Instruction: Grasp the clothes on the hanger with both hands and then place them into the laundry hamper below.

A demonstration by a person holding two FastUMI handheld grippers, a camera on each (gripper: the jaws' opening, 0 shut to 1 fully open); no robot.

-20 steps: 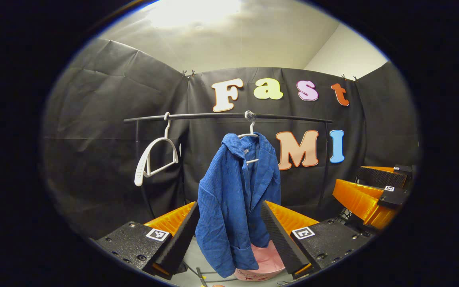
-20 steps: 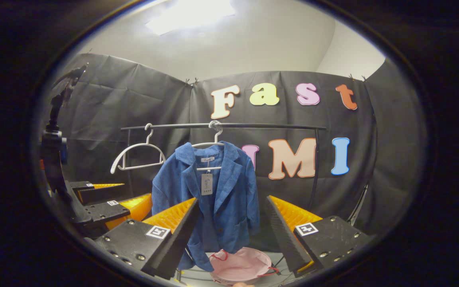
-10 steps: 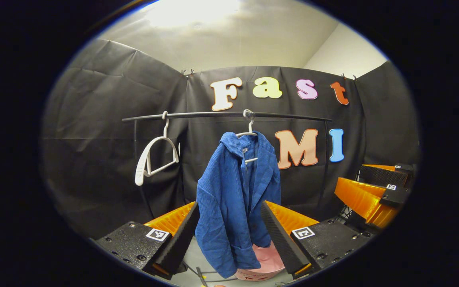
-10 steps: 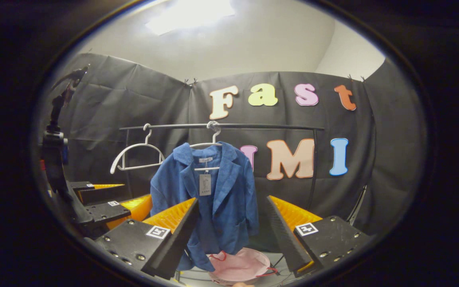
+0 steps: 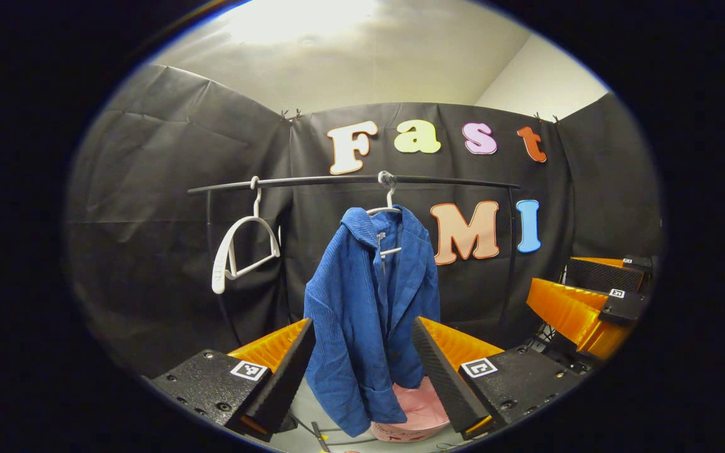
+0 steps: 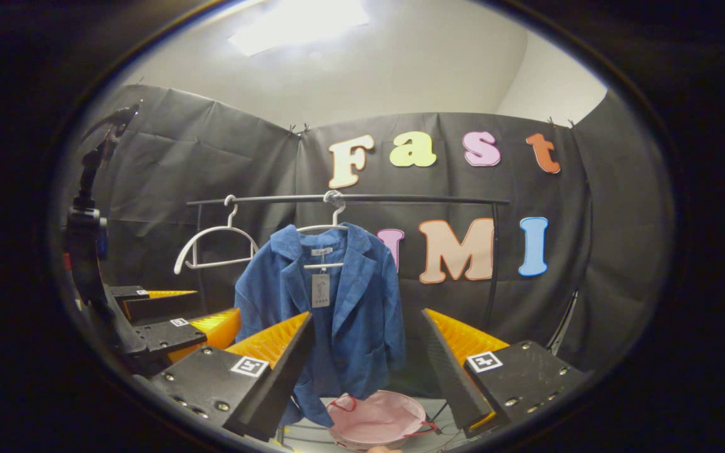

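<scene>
Blue corduroy jacket [image 5: 369, 314] hanging on a white hanger [image 6: 328, 226] from the black rail [image 5: 350, 181], directly above the pink laundry hamper [image 6: 378, 420] at 6 o'clock. Left gripper [image 5: 362, 371] and right gripper [image 6: 365, 371] both spread wide, grasping nothing, short of the jacket. An empty white hanger [image 5: 240, 251] hangs at 10 o'clock.
</scene>
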